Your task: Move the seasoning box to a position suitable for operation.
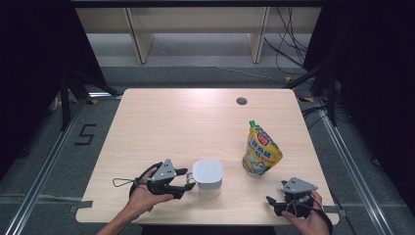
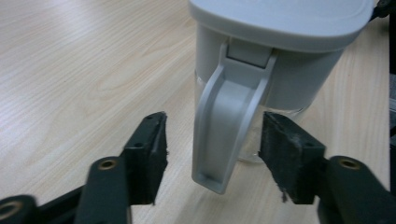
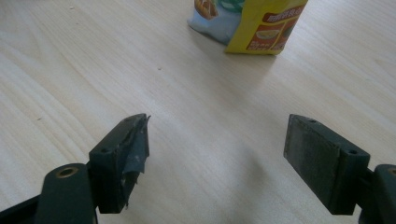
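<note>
The white lidded jug (image 1: pixel 207 175) stands upright near the front edge of the table (image 1: pixel 171 117), left of centre. Its handle (image 2: pixel 224 135) faces the left gripper (image 1: pixel 188 181), which lies level just beside it, held by the person's left hand (image 1: pixel 144 193).

In the left gripper view, the handle hangs between the two jaws with a visible gap on each side. The pads (image 2: pixel 152 154) do not press on it: the tool is released, not clenched. No earlier grip can be confirmed from this position alone.

The right gripper (image 1: pixel 279 203) rests near the front right corner of the table in the right hand (image 1: pixel 308 220). In the right gripper view its jaws stand wide apart over bare wood, with nothing between them. One pad (image 3: pixel 133 154) shows torn, peeling facing.

A yellow spouted pouch (image 1: pixel 262 151) stands upright toward the right edge, well apart from the jug and ahead of the right gripper. Its base appears at the top of the right gripper view.

Status, as a judgement: the jug is set down and stable, lid in place. The pouch appears unopened and untouched. If work involves both items, the pouch remains to be handled, and the right gripper is the nearer tool for that step.
</note>
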### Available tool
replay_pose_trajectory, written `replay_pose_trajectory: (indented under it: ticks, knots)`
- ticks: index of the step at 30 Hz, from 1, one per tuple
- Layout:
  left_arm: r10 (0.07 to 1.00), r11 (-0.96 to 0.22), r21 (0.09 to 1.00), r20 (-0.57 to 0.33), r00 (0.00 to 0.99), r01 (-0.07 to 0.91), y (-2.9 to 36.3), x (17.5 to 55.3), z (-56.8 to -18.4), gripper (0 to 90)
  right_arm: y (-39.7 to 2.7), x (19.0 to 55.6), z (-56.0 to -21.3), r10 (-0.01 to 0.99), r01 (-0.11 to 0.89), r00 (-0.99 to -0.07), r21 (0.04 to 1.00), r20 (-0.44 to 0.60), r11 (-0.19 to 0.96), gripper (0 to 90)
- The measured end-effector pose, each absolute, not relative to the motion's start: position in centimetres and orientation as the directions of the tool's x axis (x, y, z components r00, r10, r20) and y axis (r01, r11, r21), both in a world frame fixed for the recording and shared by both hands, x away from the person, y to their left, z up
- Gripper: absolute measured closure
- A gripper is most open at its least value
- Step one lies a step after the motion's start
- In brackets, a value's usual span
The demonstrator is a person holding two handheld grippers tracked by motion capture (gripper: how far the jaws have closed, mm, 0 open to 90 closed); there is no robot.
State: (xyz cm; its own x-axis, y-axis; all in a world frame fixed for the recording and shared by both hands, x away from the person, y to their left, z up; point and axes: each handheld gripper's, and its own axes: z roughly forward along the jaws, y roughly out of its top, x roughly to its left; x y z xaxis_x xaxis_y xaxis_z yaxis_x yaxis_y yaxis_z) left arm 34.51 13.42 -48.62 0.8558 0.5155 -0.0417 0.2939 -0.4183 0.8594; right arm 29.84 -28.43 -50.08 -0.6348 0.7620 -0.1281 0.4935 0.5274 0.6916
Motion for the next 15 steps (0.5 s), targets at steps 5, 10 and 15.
replay_pose_trajectory:
  ticks: [5,10,15]
  knots:
    - [0.512,-0.411,0.861,-0.054,0.857,0.300,13.7,34.2,-47.8,33.6,-28.6,29.9,-50.2,0.762,0.498,-0.636,0.688,-0.125,0.528,23.2]
    - [0.535,-0.377,0.873,-0.069,0.842,0.311,14.6,33.9,-46.9,31.8,-28.9,30.2,-50.3,0.754,0.485,-0.643,0.691,-0.134,0.536,23.1]
    - [0.552,-0.371,0.881,-0.045,0.833,0.293,14.9,34.0,-46.6,31.7,-28.9,30.2,-50.3,0.754,0.485,-0.643,0.690,-0.136,0.538,23.1]
